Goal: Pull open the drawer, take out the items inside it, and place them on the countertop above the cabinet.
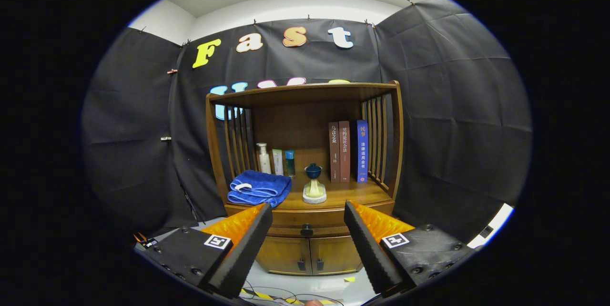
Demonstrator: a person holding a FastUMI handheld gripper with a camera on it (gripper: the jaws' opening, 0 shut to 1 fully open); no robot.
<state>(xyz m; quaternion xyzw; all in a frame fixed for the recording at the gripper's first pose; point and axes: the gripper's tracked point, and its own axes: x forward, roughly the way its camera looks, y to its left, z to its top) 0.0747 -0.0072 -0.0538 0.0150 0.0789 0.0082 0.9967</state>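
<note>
A wooden cabinet point(305, 153) stands ahead against the booth wall. Its drawer point(310, 220) is closed, with a dark round knob point(307, 230) in the middle of its front. The countertop point(352, 194) above the drawer carries several things. My gripper point(308, 227) is open, held some way back from the cabinet. The knob lies in the gap between the two fingers, well beyond them. The drawer's contents are hidden.
On the countertop lie a folded blue towel point(259, 188), three bottles point(276, 160), a small blue-topped ornament on a pale base point(314, 184) and three upright books point(348, 151). Two small doors point(310, 254) sit below the drawer. Cables point(286, 294) lie on the floor.
</note>
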